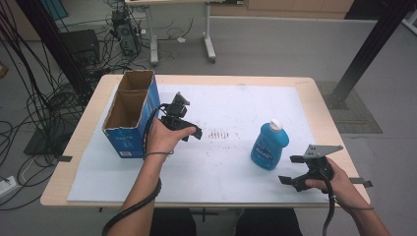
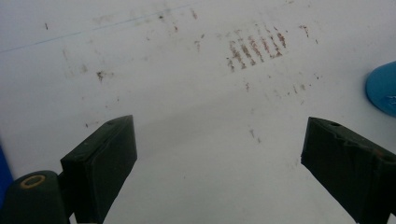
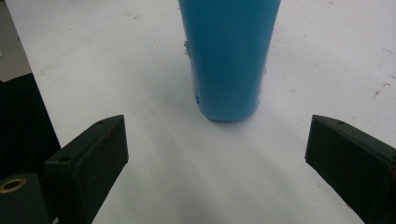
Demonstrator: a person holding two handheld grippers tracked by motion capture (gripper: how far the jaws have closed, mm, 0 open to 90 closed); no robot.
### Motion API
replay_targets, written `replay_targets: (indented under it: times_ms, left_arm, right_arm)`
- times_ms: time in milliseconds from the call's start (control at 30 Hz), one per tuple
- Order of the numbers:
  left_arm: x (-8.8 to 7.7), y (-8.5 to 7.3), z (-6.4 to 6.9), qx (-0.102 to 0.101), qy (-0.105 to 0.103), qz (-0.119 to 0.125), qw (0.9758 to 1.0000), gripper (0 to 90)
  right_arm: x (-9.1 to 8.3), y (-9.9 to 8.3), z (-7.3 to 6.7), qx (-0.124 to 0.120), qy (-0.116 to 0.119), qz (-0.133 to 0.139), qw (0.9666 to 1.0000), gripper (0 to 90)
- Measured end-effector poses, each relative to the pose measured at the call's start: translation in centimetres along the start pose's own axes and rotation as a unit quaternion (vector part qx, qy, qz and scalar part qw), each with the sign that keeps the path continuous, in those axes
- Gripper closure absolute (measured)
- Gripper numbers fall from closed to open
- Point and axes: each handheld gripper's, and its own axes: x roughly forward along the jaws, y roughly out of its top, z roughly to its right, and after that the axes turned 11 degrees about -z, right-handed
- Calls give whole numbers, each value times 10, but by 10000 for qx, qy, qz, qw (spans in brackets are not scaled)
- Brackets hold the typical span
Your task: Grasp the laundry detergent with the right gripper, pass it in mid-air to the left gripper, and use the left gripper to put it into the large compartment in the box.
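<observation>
A blue bottle (image 1: 269, 146) with a white cap stands upright on the white board, right of the middle. In the right gripper view the blue bottle (image 3: 229, 56) rises straight ahead, a short way beyond the jaws. My right gripper (image 1: 291, 169) (image 3: 217, 161) sits just right of and nearer than the bottle, open, with nothing between its fingers. My left gripper (image 1: 193, 131) (image 2: 219, 158) hovers over the board beside the cardboard box, open and empty. The edge of the bottle (image 2: 383, 88) shows at the right of the left gripper view.
An open blue-sided cardboard box (image 1: 132, 112) with two compartments stands at the board's left. The white board (image 1: 231, 162) covers most of the wooden table (image 1: 324, 113) and carries brown scuff marks (image 1: 219, 133) near its middle. Cables and table legs lie on the floor beyond.
</observation>
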Motion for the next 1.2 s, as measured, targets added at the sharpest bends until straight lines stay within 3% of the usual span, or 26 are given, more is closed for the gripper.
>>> replay_targets:
  times_ms: [600, 800, 1200]
  left_arm:
    - [0, -1, 2, -41, -36, 40, 10000, 107]
    - [0, -4, 2, -95, -51, 73, 9999, 107]
    - [0, -10, -1, -182, -64, 98, 9998, 106]
  right_arm:
    - [6, -4, 5, -177, -20, 460, 9988, 55]
    - [10, -9, 5, -325, -44, 785, 9964, 55]
    - [17, -17, 7, -425, -69, 1184, 9920, 50]
